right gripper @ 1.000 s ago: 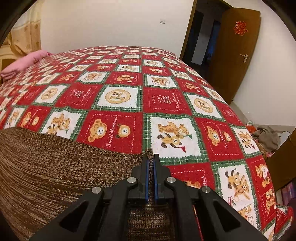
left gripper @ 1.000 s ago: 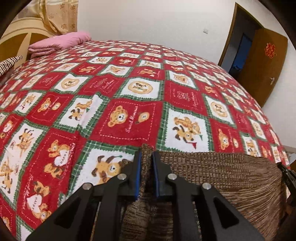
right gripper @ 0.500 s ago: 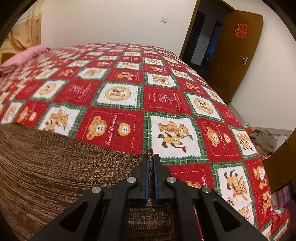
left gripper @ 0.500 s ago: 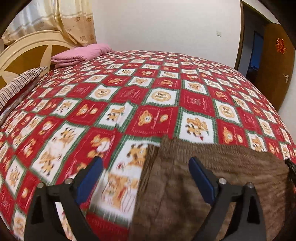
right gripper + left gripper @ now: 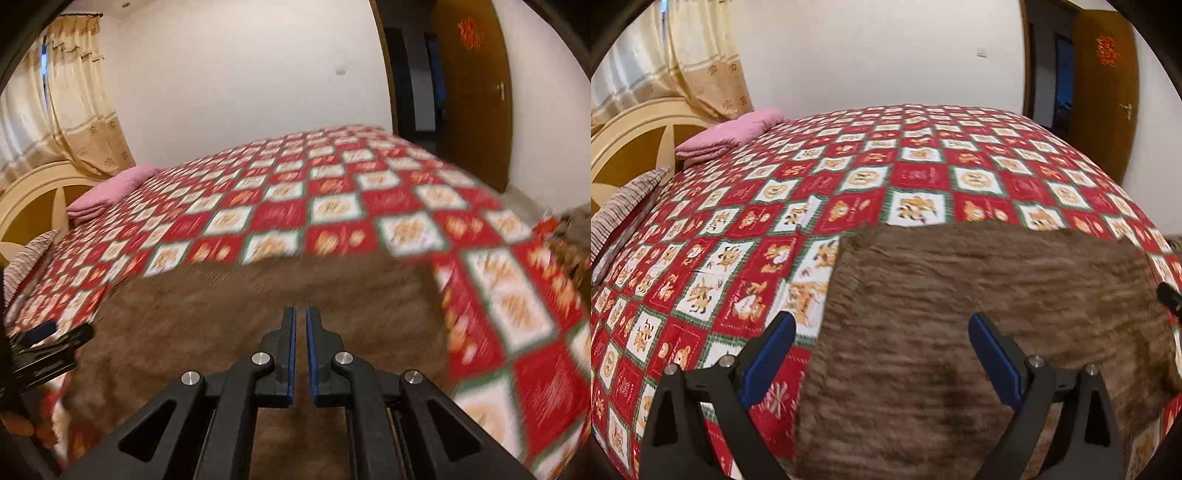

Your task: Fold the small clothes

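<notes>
A: On the bed (image 5: 923, 177), near edge, brown knit garment (image 5: 979, 314) lying flat on the red-and-white bear-print quilt (image 5: 738, 258). It also shows in the right wrist view (image 5: 258, 302).

B: Left gripper (image 5: 882, 354)?

A: Jaws wide apart, blue pads clear of the cloth. Nothing clamped. It hangs over the garment's left part; the left finger is over the quilt, the right one over the knit.

B: Right gripper (image 5: 301, 354)?

A: Jaws together, only a thin slit between the blue pads. No cloth visible in the slit. It points down over the middle of the garment. Frame is motion-blurred, so fine detail is lost.

B: Do the two see each other?

A: Yes. Left gripper shows at the left edge of the right wrist view (image 5: 48, 343), beside the garment's left side. A black bit at the far right edge of the left wrist view may be the right gripper, cannot tell.

B: Garment shape?

A: Roughly rectangular, top edge straight across the quilt, left edge running down toward the camera. Folded or single layer, cannot tell.

B: Background?

A: Folded pink blanket (image 5: 727, 133) at the far left corner of the bed, striped pillow (image 5: 624, 210) nearer, cream headboard (image 5: 635, 140), beige curtain (image 5: 698, 62), wooden door (image 5: 1104, 92) at right with a red ornament (image 5: 1106, 50) on it.
</notes>
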A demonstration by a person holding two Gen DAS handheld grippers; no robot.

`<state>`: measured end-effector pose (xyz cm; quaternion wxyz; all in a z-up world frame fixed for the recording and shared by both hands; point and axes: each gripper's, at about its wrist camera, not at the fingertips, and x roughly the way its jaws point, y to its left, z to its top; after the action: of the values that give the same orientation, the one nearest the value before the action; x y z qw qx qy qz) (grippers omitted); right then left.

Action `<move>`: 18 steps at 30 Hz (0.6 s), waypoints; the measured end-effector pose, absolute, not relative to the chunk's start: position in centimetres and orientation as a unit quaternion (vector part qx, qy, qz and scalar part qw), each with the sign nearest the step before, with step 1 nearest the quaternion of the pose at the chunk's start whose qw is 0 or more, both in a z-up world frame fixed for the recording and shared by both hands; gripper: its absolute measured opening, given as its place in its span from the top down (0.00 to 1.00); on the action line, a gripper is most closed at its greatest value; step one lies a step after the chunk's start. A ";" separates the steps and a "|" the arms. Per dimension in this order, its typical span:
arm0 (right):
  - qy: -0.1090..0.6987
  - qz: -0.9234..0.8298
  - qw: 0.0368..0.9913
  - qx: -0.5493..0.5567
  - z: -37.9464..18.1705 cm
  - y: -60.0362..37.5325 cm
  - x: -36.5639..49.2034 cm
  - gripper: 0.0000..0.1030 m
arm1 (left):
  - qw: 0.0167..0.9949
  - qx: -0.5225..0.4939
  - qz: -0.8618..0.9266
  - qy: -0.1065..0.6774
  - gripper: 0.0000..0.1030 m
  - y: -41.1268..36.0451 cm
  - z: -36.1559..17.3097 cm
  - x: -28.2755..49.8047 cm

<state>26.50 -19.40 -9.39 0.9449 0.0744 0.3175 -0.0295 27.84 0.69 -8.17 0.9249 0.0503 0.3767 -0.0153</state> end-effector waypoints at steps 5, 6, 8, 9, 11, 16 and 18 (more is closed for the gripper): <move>0.333 -0.032 0.941 0.061 -11.8 -17.9 24.7 0.95 | 0.919 0.057 -0.016 0.389 0.03 0.6 -9.7 26.5; 0.348 -0.026 0.935 0.063 -12.6 -17.9 24.8 0.95 | 0.917 0.062 -0.010 0.393 0.03 0.5 -10.1 26.4; 0.371 -0.026 0.926 0.061 -13.8 -17.8 24.6 0.95 | 0.915 0.072 0.001 0.397 0.03 0.5 -10.9 26.1; 0.381 -0.026 0.922 0.059 -14.4 -17.8 24.4 0.95 | 0.915 0.073 0.001 0.398 0.03 0.5 -11.2 25.8; 0.384 -0.021 0.921 0.052 -15.1 -17.8 23.8 0.95 | 0.911 0.072 -0.002 0.405 0.03 0.6 -11.8 25.5; 0.384 -0.022 0.922 0.051 -15.3 -17.9 21.8 0.95 | 0.906 0.076 0.001 0.417 0.03 0.7 -12.4 24.3; 0.387 -0.028 0.921 0.045 -15.1 -17.7 21.2 0.95 | 0.908 0.076 -0.004 0.412 0.03 0.7 -12.1 23.7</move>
<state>21.17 -17.71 -15.10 0.9207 0.0452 0.3866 -0.0283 23.65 0.75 -12.15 0.9081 0.0760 0.4118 -0.0041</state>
